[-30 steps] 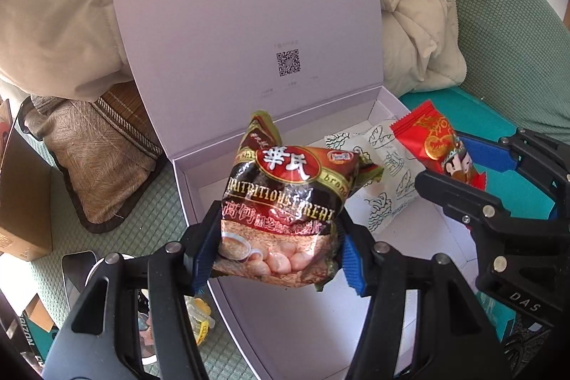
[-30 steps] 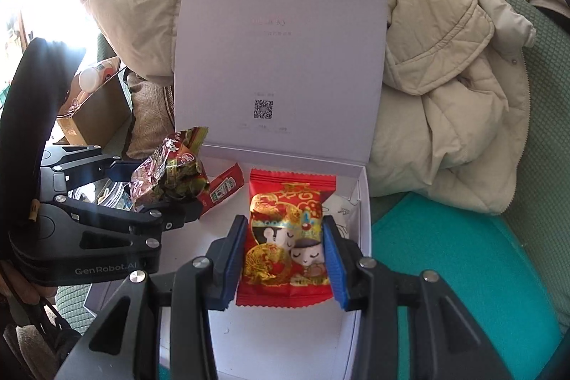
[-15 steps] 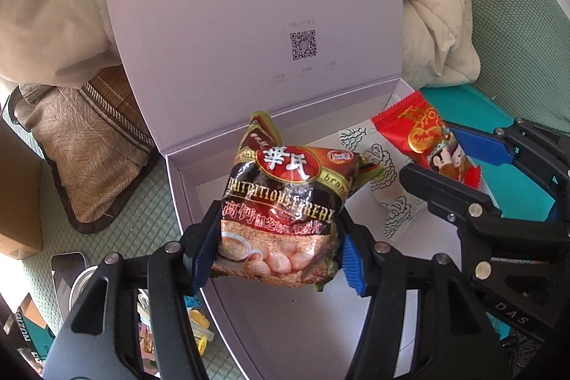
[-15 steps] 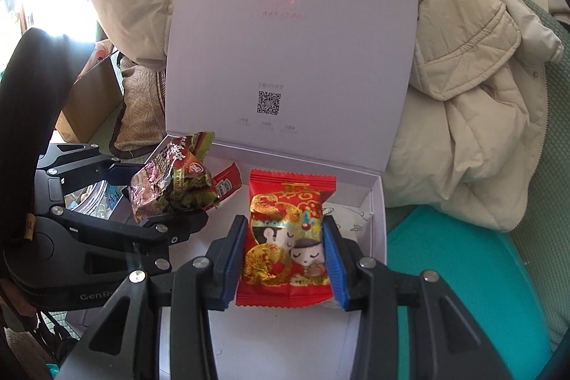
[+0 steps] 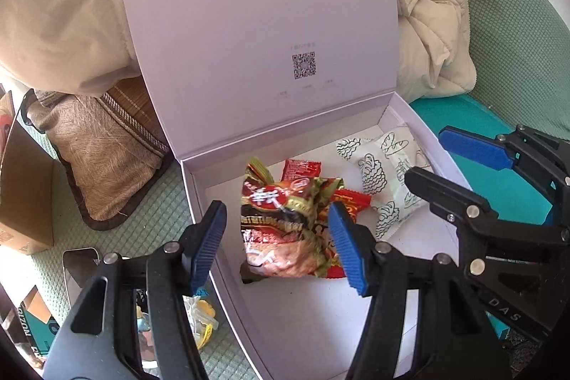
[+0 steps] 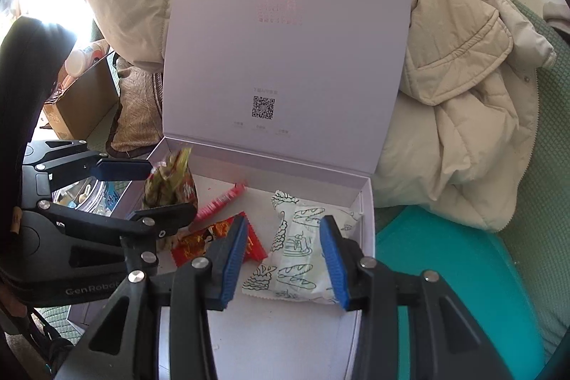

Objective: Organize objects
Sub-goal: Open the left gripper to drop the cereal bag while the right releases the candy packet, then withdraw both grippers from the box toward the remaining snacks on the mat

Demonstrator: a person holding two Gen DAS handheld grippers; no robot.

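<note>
The left gripper (image 5: 276,214) and the right gripper (image 6: 284,225) both hang with fingers spread and grip nothing. The crinkled brown foil cereal bag (image 5: 281,230), red sweet packet (image 6: 210,237) and white bread-print packet (image 6: 299,248) lie in the open white cardboard box (image 5: 190,187), seemingly packed. It sits on a green woven mat (image 5: 153,212), with a beige quilted jacket (image 6: 463,95) behind.

Both hand-held grippers point downward w/ jaws apart and empty: left hand-held gripper (image 5: 278,243), right hand-held gripper (image 6: 285,260) beside it.
</note>
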